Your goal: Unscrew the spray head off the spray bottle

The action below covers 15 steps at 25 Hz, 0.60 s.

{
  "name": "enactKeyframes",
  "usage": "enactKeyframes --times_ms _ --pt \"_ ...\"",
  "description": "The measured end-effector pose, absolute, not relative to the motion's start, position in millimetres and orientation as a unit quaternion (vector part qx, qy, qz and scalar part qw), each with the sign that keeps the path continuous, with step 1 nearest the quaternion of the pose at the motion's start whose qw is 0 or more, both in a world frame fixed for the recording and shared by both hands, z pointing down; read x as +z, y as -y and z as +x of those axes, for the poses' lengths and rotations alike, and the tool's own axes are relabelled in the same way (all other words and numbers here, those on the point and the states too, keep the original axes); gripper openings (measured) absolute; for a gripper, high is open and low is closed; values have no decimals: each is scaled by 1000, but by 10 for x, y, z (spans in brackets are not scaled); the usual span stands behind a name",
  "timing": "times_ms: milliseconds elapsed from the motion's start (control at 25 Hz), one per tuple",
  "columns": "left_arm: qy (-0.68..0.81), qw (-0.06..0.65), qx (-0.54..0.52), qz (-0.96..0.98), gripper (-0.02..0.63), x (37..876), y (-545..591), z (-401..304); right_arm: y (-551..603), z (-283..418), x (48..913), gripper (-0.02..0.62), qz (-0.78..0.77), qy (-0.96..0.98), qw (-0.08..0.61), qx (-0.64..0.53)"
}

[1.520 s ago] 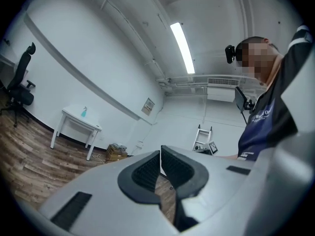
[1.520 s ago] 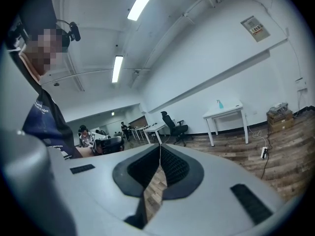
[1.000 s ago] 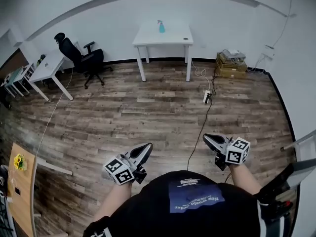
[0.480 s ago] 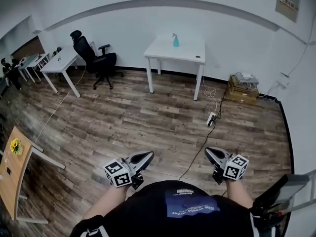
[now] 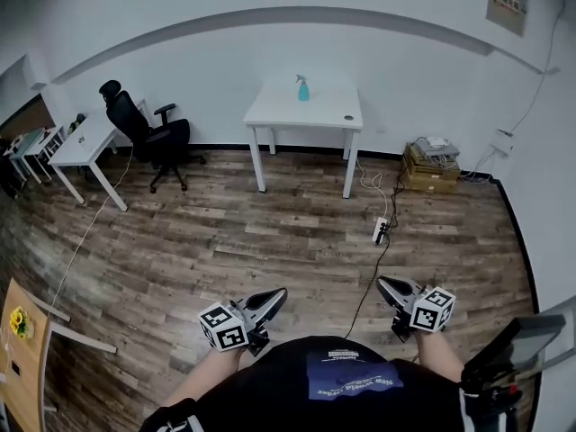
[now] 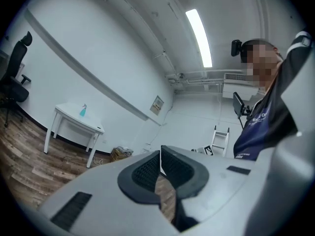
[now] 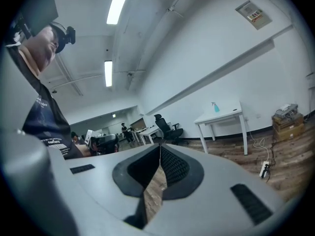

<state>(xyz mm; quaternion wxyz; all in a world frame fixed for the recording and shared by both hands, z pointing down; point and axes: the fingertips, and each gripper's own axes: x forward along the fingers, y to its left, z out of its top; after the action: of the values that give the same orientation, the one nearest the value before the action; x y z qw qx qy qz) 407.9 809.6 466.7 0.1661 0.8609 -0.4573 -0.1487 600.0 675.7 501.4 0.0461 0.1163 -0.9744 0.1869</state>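
- Saw, at the far left edge of the head view, a wooden table (image 5: 20, 349) with a yellow flower (image 5: 17, 322) lying on it.
- Noted white desks (image 5: 85, 142) farther back along the left wall, and a black office chair (image 5: 148, 126) just beside them on the plank floor (image 5: 207, 232).
- Found the left gripper (image 5: 279, 292) low in the frame, close to the person's dark top (image 5: 351, 376), pointing out over the floor; read its fingers as pressed together with nothing between them, only floor showing past the pads.
- Picked out the spray bottle (image 5: 302, 87) well apart from both grippers, standing upright toward the back middle of the white worktop (image 5: 315, 113) against the far wall.
- Made it out as small, with a see-through blue-green body and a pale spray head on top; could not tell finer detail at that range.
- Spotted a small dark round thing (image 5: 348, 119) near the worktop's right edge, apart from the bottle.
- Saw a white power strip (image 5: 380, 231) on the floor to the right of the worktop's legs, with a dark cable (image 5: 364, 277) trailing toward the person.
- Found the right gripper (image 5: 382, 283) low and right of the cable, level with the left one; read its fingers as closed on each other and holding nothing.
- Noted stacked cardboard boxes (image 5: 430, 165) by the right wall.
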Motion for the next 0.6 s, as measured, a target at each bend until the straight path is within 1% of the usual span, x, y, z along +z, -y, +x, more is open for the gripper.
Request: enactKeyframes --times_ms 200,360,480,600 --pt "423 147 -138 884 11 4497 -7745 3283 -6569 5268 4792 -2 142 975 38 169" --pt "414 145 -141 888 11 4454 -7552 2734 -6442 4710 4672 -2 147 975 32 163" --pt "414 138 -144 888 11 4474 -7469 2409 -6377 4418 4686 -2 148 975 46 161" --pt "429 151 -159 876 11 4533 -7386 2144 -6267 4254 4716 -2 149 974 52 163"
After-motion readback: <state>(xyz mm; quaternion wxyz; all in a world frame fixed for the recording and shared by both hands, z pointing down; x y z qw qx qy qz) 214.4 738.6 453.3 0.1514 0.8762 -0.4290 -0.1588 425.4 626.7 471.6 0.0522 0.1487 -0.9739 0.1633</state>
